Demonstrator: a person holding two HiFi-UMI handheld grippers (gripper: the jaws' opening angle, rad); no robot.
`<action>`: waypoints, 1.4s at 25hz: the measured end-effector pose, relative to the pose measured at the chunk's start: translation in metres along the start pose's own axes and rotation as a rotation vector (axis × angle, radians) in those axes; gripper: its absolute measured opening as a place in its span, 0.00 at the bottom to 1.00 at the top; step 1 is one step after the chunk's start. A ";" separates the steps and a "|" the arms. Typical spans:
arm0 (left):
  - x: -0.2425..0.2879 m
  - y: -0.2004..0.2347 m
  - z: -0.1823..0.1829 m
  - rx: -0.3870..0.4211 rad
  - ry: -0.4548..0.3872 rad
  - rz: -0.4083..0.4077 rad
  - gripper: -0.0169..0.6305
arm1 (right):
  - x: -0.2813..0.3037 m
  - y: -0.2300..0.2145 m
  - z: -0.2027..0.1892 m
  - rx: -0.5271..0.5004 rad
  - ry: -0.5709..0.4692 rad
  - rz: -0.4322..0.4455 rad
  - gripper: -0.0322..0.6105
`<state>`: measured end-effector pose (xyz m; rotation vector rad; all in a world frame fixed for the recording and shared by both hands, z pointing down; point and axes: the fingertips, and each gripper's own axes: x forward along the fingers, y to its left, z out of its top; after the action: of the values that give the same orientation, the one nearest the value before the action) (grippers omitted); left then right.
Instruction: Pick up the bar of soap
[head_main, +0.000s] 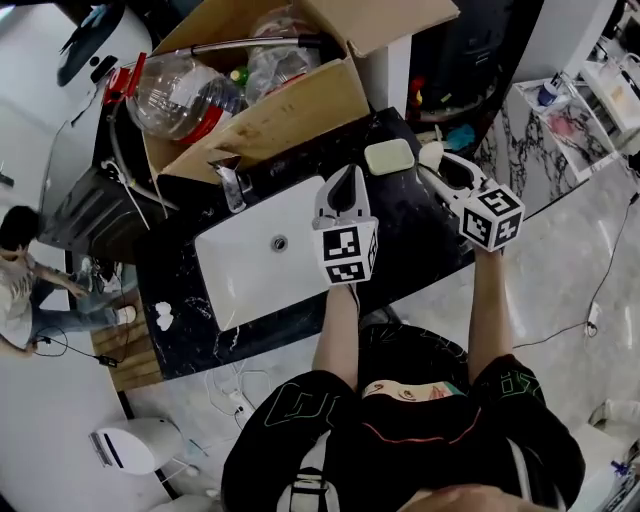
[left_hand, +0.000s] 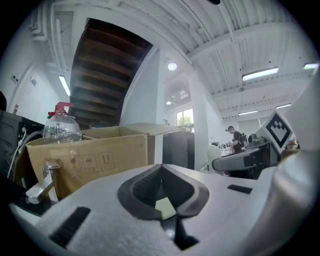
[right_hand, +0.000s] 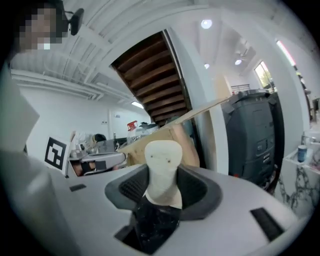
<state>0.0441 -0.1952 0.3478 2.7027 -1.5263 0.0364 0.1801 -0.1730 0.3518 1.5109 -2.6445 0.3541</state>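
Note:
A pale green, rounded bar of soap lies flat on the black marble counter, right of the sink. A sliver of the soap shows through my left gripper's notch. My left gripper hovers over the sink's right end, a little short of the bar; its jaws stand shut with nothing in them. A cream, rounded object stands upright just right of the bar. My right gripper is open, and the cream object rises between its jaws; no press on it shows.
A white sink with a chrome tap is set in the counter. Behind it stands an open cardboard box holding a large clear bottle. A person sits on the floor at the far left. A marble shelf stands to the right.

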 end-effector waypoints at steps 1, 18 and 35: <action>-0.002 -0.004 0.003 0.002 -0.005 -0.007 0.04 | -0.012 -0.001 0.002 0.021 -0.034 -0.025 0.33; -0.007 -0.051 -0.001 -0.015 -0.013 -0.140 0.04 | -0.125 -0.027 -0.009 0.079 -0.212 -0.277 0.33; -0.023 -0.052 -0.012 -0.004 0.011 -0.137 0.04 | -0.118 -0.013 -0.012 0.041 -0.212 -0.270 0.33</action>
<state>0.0767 -0.1484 0.3577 2.7911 -1.3332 0.0436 0.2515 -0.0773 0.3443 1.9895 -2.5431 0.2407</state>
